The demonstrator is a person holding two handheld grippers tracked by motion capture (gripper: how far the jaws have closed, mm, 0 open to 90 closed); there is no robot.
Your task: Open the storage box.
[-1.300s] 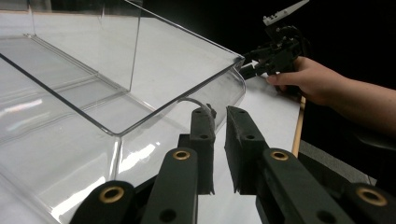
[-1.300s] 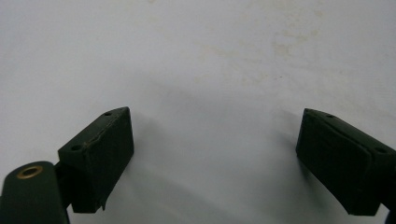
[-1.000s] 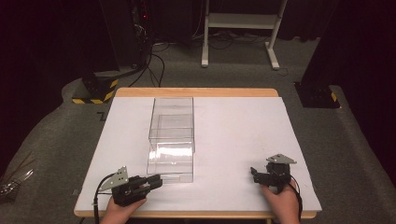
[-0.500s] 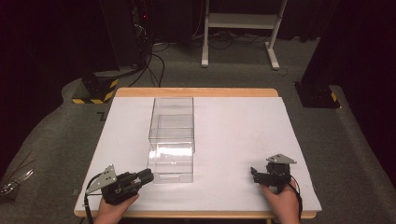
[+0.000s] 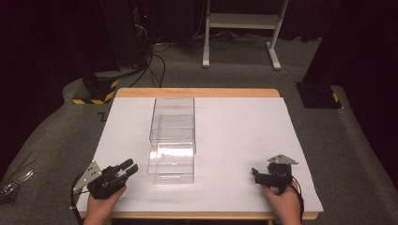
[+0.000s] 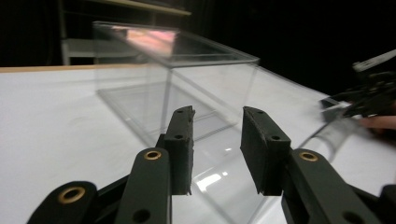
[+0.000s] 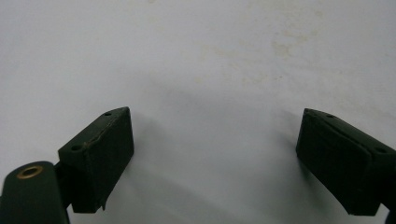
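A long clear plastic box (image 5: 172, 140) lies on the white table top (image 5: 244, 126), left of centre, its long side running away from me. In the left gripper view the box (image 6: 187, 79) stands just beyond the jaws. My left gripper (image 5: 130, 168) sits by the near left corner of the box, pointing right at it, open with nothing between its pads (image 6: 182, 140). My right gripper (image 5: 255, 174) rests near the front right of the table, aimed left. Its jaws are spread wide over bare white surface (image 7: 215, 114). From the left gripper view, the right gripper (image 6: 369, 93) appears far off.
The table's wooden front edge (image 5: 197, 216) is close behind both hands. On the floor beyond are a yellow-and-black striped base (image 5: 96, 89), a white stand (image 5: 241, 23), a black foot (image 5: 319, 96) and loose cables (image 5: 14, 180).
My left gripper has slid left, away from the box's near corner, and turned slightly. The right gripper and the box have stayed put.
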